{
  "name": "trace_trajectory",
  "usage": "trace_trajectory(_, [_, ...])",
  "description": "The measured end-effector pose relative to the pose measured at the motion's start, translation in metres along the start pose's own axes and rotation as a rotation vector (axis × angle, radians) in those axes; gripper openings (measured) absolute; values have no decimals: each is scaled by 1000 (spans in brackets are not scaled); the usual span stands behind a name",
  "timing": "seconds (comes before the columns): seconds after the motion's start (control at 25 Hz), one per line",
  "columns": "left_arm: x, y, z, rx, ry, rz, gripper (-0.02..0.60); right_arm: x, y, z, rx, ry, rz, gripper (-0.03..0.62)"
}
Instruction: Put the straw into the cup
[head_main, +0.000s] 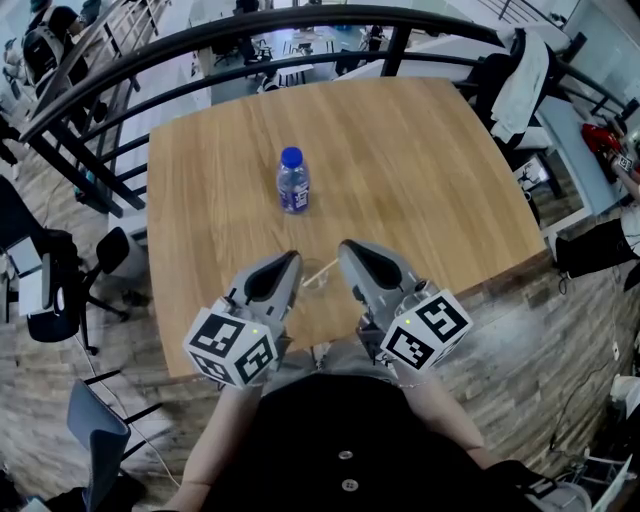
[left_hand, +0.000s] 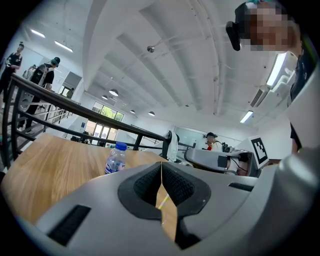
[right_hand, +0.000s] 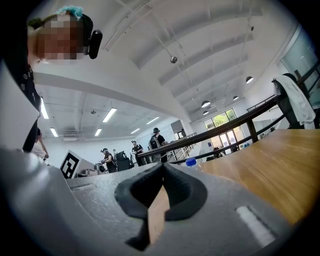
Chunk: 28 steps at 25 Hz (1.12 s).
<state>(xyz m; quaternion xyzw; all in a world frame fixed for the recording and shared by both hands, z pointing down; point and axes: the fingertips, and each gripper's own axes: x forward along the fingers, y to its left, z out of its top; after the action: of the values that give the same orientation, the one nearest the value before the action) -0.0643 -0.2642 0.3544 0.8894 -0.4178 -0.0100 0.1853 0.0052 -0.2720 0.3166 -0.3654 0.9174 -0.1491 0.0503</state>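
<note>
Wooden table (head_main: 420, 170) (upright bottle (head_main: 292, 181), straw (head_main: 322, 270) lying) beside black railing (head_main: 200, 40); plank floor (head_main: 560, 340).

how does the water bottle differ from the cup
The water bottle has a blue cap and label; the clear cup is plain. The bottle stands mid-table; the cup sits near the front edge, between the left gripper and right gripper. Both rest on the wooden table.
</note>
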Motion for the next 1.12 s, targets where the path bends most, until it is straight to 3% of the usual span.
trace_trajectory(1.12, [6,3,-10,-22,24,-2,21,1,-8,-7,4,25,6,-2])
